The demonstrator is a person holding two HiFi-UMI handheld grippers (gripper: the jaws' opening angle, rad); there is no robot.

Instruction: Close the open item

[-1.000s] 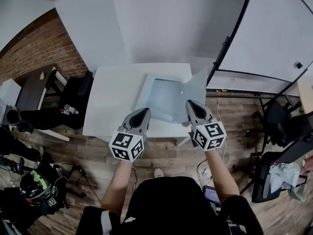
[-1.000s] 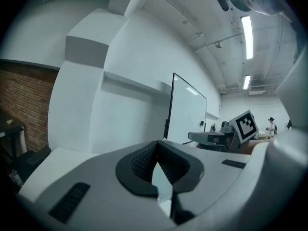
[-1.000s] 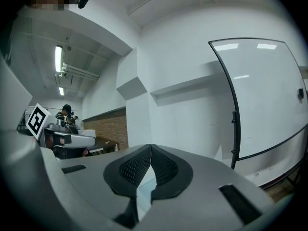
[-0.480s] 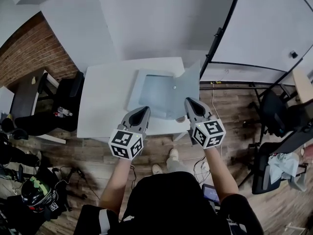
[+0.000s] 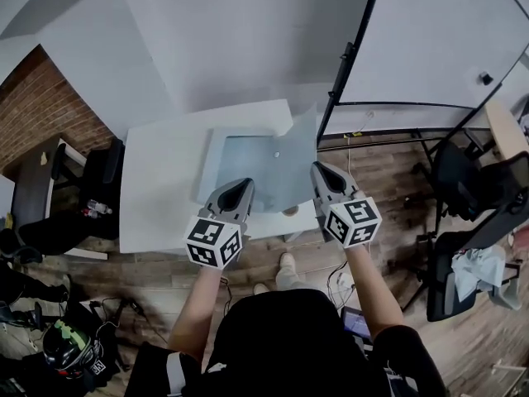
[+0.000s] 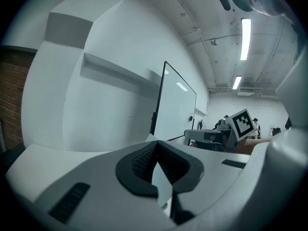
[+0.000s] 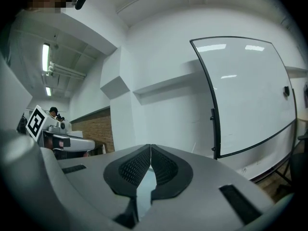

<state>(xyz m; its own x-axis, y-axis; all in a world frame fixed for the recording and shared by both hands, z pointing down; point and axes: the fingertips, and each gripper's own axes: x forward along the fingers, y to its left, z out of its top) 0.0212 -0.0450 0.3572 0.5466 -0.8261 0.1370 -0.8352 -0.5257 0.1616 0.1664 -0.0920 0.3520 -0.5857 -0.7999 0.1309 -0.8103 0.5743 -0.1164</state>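
Note:
A flat grey case point(image 5: 252, 170) lies open on the white table point(image 5: 161, 180), its lid point(image 5: 304, 139) standing up along the right side. My left gripper point(image 5: 240, 186) is shut and empty, hovering over the case's near left edge. Over the near right corner, below the raised lid, my right gripper point(image 5: 317, 170) is also shut and empty. The left gripper view shows its closed pads point(image 6: 144, 160) against a white wall, and the right gripper's pads point(image 7: 137, 165) are pressed together too. Neither gripper touches the case.
A whiteboard on a black stand point(image 5: 430, 40) rises just right of the table. Black chairs point(image 5: 467, 184) stand further right. A dark desk with a chair point(image 5: 91, 176) sits on the left by a brick wall point(image 5: 41, 98). A helmet point(image 5: 70, 350) lies on the wooden floor.
The person has stepped closer, so the table and case have slid left and nearer under the grippers. Both grippers stay shut and keep their spacing.

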